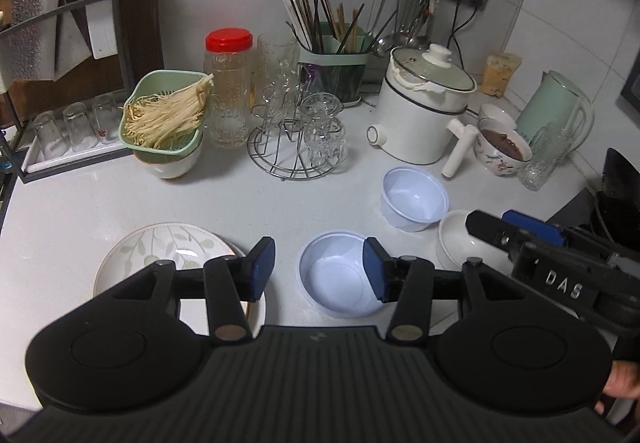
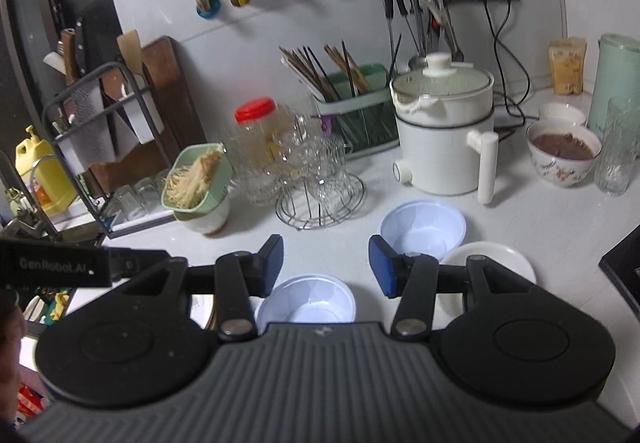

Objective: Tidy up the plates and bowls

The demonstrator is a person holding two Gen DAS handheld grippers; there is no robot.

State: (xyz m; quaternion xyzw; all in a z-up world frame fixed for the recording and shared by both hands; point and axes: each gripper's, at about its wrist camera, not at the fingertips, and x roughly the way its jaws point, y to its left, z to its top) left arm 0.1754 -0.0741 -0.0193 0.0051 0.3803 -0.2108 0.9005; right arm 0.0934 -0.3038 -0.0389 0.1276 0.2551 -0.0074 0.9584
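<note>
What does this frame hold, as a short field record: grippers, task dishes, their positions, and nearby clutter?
left gripper: open, empty, above the counter
right gripper: open, empty
near plastic bowl: upright, empty, between the left gripper's fingers in view
far plastic bowl: upright, empty, behind the near one
white dish: right of the near bowl, partly hidden by the right gripper
leaf-pattern plate: front left, seems to be on another plate
clutter: electric pot, glass rack

Even indoor light, glare on white counter (image 1: 100, 199), fisheye-bent edges, right view slightly blurred
</note>
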